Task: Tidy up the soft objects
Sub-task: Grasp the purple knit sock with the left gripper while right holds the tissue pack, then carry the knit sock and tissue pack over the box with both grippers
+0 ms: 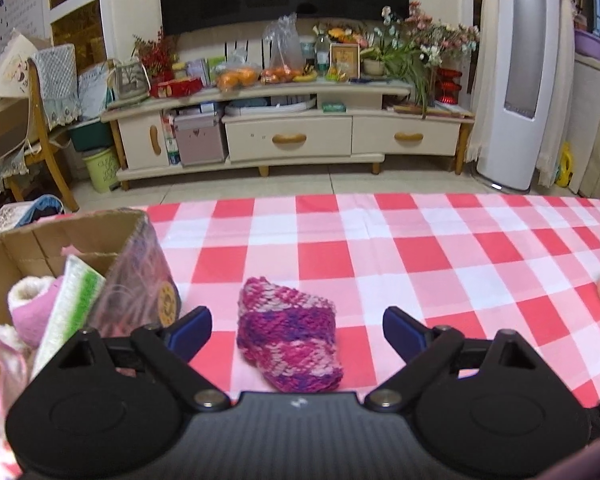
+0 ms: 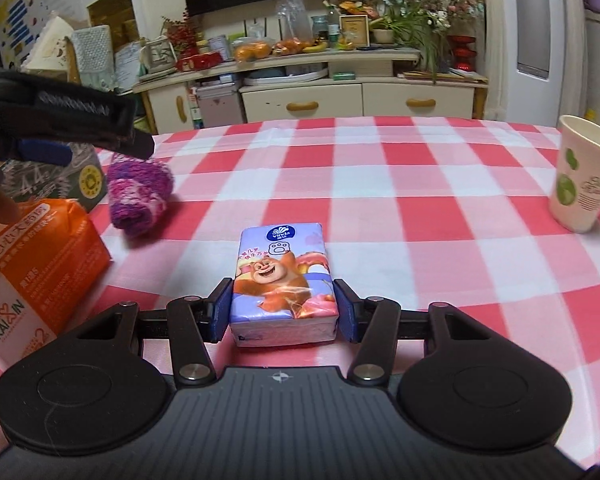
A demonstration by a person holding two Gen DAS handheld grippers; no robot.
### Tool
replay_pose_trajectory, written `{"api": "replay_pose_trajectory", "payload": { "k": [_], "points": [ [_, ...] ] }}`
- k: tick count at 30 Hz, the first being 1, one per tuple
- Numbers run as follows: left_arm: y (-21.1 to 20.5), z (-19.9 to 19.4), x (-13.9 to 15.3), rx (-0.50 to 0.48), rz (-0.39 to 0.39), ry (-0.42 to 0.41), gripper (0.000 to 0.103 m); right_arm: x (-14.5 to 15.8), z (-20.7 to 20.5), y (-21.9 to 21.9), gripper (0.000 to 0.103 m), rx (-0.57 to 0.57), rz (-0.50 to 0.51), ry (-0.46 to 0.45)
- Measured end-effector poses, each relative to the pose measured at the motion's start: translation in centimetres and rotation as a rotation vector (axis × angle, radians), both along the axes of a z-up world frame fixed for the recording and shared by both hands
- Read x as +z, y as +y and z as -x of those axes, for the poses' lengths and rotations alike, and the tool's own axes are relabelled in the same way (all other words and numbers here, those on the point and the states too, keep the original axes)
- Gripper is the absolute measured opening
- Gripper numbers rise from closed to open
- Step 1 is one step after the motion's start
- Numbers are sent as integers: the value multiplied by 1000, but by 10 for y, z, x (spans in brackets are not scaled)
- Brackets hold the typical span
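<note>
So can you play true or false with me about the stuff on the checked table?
1. The right gripper has its pads against the purple tissue pack with a cartoon bear. True.
2. The pink-and-purple knitted woolly bundle is already inside the brown cardboard box. False: it lies on the red-and-white checked tablecloth, beside the box.
3. The left gripper is squeezing the knitted bundle. False: its jaws stand wide on either side, not touching it.
4. The cream paper cup with green circles stands upright. True.
5. The cardboard box has nothing in it. False: fluffy pink things and a green-and-white cloth sit inside.
</note>
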State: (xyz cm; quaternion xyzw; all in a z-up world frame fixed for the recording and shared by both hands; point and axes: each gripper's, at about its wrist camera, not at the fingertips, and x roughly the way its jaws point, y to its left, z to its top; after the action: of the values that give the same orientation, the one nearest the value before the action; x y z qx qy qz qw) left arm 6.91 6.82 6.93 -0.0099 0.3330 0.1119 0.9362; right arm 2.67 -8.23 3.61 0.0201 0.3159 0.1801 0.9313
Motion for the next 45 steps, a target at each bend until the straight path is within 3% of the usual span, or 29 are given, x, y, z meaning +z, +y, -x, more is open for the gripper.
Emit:
{"api": "replay_pose_trajectory", "payload": {
  "k": [7,11,13,19,24,27,30,45],
  "points": [
    [4,-24,-18,47,23,89,81,3,0,-14,66,-10,-15,-3],
    [9,-33,-24,78,48,123,75,4,-1,-13,77,-9,-19,-3],
    [12,-36,-27,90,62,140,66,3,-3,-12,83,-11,-16,-7],
    [14,-39,-31,99,74,156,54,1,-7,-8,86,-24,2,-12],
    [10,-39,-32,79,65,150,47,-1,-10,-7,84,-27,15,-2],
    [6,-37,-33,61,61,146,45,-1,-10,-6,77,-22,35,-12],
    [0,-34,-32,42,63,143,43,0,-9,-5,64,-1,55,-23],
    [-30,-5,-25,-69,105,127,42,-1,-5,-9,64,-11,65,-29]
  ]
}}
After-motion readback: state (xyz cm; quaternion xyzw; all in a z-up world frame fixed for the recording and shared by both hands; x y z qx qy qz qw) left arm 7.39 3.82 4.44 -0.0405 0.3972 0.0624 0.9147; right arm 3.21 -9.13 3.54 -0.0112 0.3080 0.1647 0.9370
